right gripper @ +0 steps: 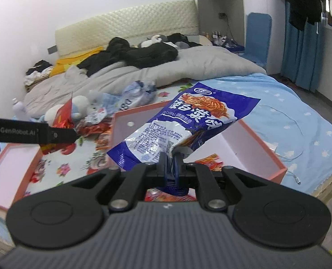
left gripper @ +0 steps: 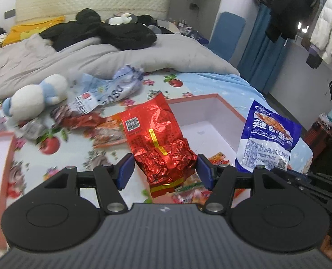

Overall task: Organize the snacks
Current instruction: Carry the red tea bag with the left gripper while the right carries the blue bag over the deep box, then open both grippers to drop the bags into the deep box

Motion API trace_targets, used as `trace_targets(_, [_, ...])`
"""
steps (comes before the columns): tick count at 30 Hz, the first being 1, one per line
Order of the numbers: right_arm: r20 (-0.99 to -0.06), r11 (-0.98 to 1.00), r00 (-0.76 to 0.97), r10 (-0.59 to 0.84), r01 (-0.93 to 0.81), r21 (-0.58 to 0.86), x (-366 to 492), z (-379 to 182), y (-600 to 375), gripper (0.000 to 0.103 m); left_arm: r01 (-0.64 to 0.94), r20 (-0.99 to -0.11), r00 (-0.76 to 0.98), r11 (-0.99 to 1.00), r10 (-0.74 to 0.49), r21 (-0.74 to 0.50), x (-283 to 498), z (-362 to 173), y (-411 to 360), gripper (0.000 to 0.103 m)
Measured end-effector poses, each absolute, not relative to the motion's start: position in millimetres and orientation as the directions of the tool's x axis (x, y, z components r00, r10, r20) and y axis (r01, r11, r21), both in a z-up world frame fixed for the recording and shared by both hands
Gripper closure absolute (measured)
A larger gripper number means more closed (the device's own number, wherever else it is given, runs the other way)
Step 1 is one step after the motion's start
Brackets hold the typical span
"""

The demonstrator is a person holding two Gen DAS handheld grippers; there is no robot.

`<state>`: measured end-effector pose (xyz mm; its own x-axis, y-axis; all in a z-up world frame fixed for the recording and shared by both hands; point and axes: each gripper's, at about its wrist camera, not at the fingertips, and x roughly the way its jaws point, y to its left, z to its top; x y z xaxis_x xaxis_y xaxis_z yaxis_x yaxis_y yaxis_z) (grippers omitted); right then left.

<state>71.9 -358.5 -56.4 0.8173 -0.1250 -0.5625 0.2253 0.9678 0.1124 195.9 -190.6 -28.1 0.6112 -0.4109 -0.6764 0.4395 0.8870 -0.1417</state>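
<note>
My left gripper [left gripper: 164, 168] is shut on the crumpled lower end of a red foil snack packet [left gripper: 152, 130], which stands upright between the blue pads above the bed. My right gripper [right gripper: 172, 157] is shut on the bottom edge of a blue-and-white snack bag [right gripper: 184, 121], held tilted over a pink-rimmed box [right gripper: 255, 143] with a white inside. That bag [left gripper: 269, 139] also shows at the right of the left wrist view, next to the same box [left gripper: 210, 114]. Several loose snack packets [left gripper: 94, 125] lie on the flowered sheet.
A second pink-rimmed box [right gripper: 16, 168] lies at the left. A white and blue plush toy [left gripper: 33, 98] and a crumpled pale bag [left gripper: 112, 89] lie behind the snacks. A grey duvet [left gripper: 98, 60] with dark clothes [left gripper: 103, 33] covers the far bed. A white cable [right gripper: 298, 148] lies at the right.
</note>
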Motion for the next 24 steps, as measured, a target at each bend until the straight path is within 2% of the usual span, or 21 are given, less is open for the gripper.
trace_targets(11, [-0.624, 0.944, 0.773, -0.114, 0.280, 0.175, 112.7, -95.5, -418.5, 0.093, 0.524, -0.741, 0.523, 0.844, -0.422, -0.111, 259.9, -61.1, -283.3, 0.037])
trace_targets(20, [-0.655, 0.929, 0.750, -0.088, 0.299, 0.217, 130.6, -116.0, -433.1, 0.093, 0.518, -0.776, 0.479, 0.846, -0.410, -0.127, 287.5, -85.1, -303.1, 0.037])
trace_targets(23, [-0.660, 0.928, 0.746, -0.091, 0.303, 0.215, 131.3, -117.0, -433.1, 0.088, 0.518, -0.779, 0.484, 0.848, -0.399, -0.114, 289.3, -84.1, -302.0, 0.037])
trace_targets(24, [-0.661, 0.925, 0.744, -0.093, 0.310, 0.219, 130.6, -116.3, -433.4, 0.080, 0.519, -0.782, 0.479, 0.847, -0.400, -0.116, 290.2, -83.9, -301.4, 0.034])
